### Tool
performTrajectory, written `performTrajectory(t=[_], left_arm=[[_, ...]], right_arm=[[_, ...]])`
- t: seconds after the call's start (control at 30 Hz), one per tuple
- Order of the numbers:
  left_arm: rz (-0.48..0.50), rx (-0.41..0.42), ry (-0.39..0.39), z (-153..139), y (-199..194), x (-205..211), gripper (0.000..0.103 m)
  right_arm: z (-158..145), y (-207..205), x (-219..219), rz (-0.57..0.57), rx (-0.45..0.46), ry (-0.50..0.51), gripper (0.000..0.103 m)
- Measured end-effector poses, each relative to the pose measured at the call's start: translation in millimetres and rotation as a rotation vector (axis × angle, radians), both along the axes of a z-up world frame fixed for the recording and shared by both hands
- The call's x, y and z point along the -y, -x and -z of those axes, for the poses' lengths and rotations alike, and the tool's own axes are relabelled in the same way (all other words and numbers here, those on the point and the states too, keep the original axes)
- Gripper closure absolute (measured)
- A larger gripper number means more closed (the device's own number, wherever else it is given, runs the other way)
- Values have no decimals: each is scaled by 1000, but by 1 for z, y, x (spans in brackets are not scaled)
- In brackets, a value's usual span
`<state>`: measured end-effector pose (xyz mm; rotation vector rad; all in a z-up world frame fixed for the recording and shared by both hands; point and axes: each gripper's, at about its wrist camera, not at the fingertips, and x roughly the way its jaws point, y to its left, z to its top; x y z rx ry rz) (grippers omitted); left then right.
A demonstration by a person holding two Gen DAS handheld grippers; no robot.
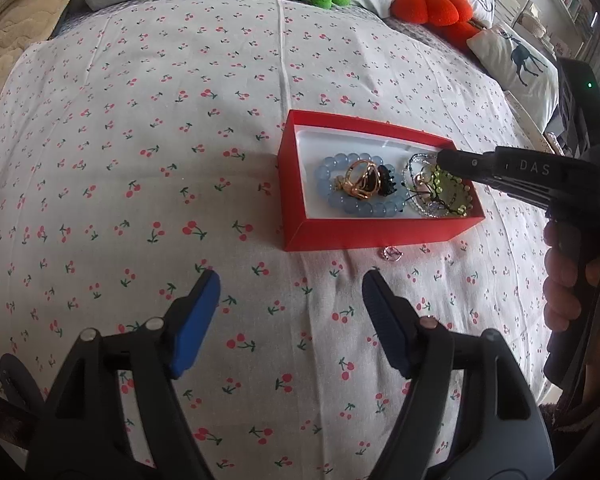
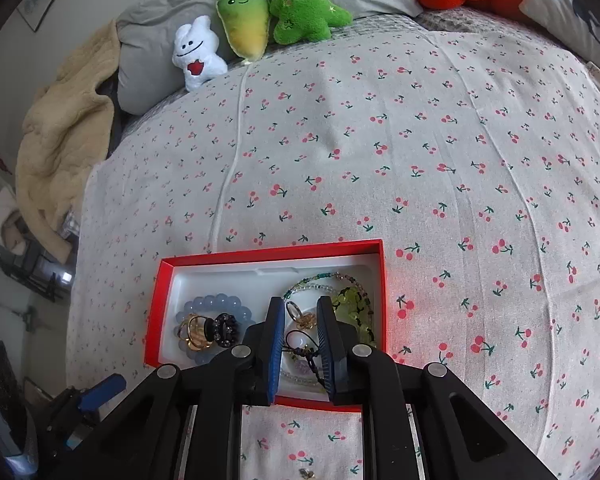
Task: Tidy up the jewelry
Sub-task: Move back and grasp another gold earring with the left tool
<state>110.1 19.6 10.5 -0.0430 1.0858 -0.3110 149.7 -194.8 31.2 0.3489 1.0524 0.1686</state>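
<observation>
Left wrist view shows most jewelry already in your red box (image 1: 364,232) on the bed (image 1: 140,140); one small ring (image 1: 391,253) lies just near of it. Your left gripper (image 1: 292,292) gapes empty; your right gripper (image 2: 300,344), jaws narrow, hovers over the beads, apparently gripping nothing

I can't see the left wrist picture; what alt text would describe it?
An open red box of jewelry, holding a blue bead bracelet and gold rings, sits on a cherry-print bedsheet. The left hand-held gripper hangs open before it, the right hand-held gripper reaches into it, and a small ring lies outside.
</observation>
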Motion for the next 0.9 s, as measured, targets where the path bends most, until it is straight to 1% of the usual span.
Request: performTrajectory(t=[0.1,0.2,0.23,0.27,0.3,0.33,0.43,0.6,0.7,0.8,0.9], left_arm=[[4,-4,-7,2,4,1,28],[13,-16,-18,4,9,5,28],[14,-17,-24,5,11,6,27],[14,-19,-30,7,13,6,27],[16,-21,-34,8,15,7,25],[15,-22,-37,9,18,7,23],[18,-35,-42,15,25,10,20],[38,-46,-85,28,36,21,19],[49,-36,-92,33,42,29,19],[82,-34,-82,38,50,39,19],[148,-34,-72,42,58,50,19]], right_arm=[[-9,9,2,-11,14,-3,85],[-18,24,1,-43,31,5,80],[-21,29,1,-53,37,11,71],[-23,34,2,-61,42,16,48],[-25,40,3,-62,49,17,36],[-26,46,5,-61,59,19,29],[-26,61,6,-83,52,45,29],[-14,81,12,-95,19,82,28],[-6,91,16,-96,6,118,24],[3,100,21,-109,-8,156,23],[10,108,30,-101,-29,159,23]])
